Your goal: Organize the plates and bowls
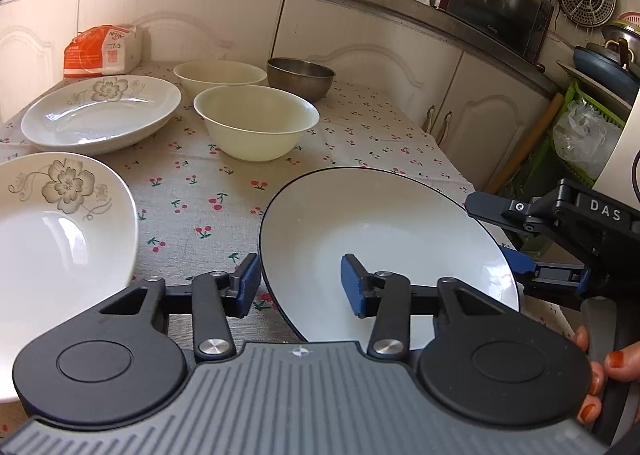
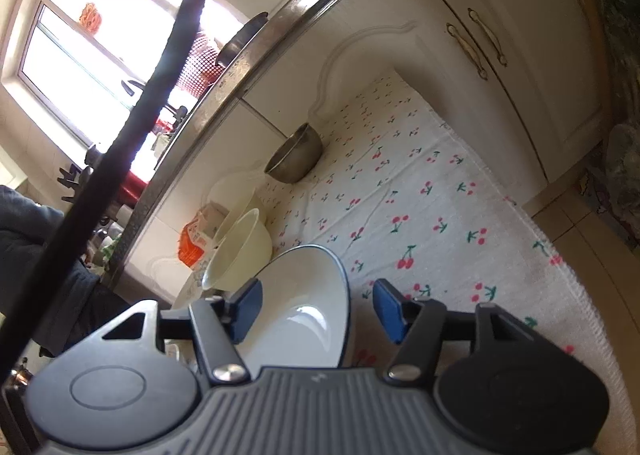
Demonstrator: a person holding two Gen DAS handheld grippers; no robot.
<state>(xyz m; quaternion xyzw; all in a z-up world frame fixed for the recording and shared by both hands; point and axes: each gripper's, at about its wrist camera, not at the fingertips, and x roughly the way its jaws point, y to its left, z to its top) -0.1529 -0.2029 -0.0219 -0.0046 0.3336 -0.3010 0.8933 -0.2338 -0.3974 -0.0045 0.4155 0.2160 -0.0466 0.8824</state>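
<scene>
Black-rimmed plate (image 1: 384, 231) looks glazed, glossy ceramic; cream bowl (image 1: 256, 121) smooth, matt, perhaps plastic; steel bowl (image 1: 300, 77) dull brushed metal; cherry-print cloth (image 1: 200, 191) over the bench woven, matt.

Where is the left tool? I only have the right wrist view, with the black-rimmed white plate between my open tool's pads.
Observer: The left tool is open too, straddling the near rim of the black-rimmed white plate, while the right tool straddles its right rim.
Operator: What lies left of that plate?
Observer: Two white plates with a grey flower print: the nearer floral plate and, behind it and apart from it, the farther floral plate.
</scene>
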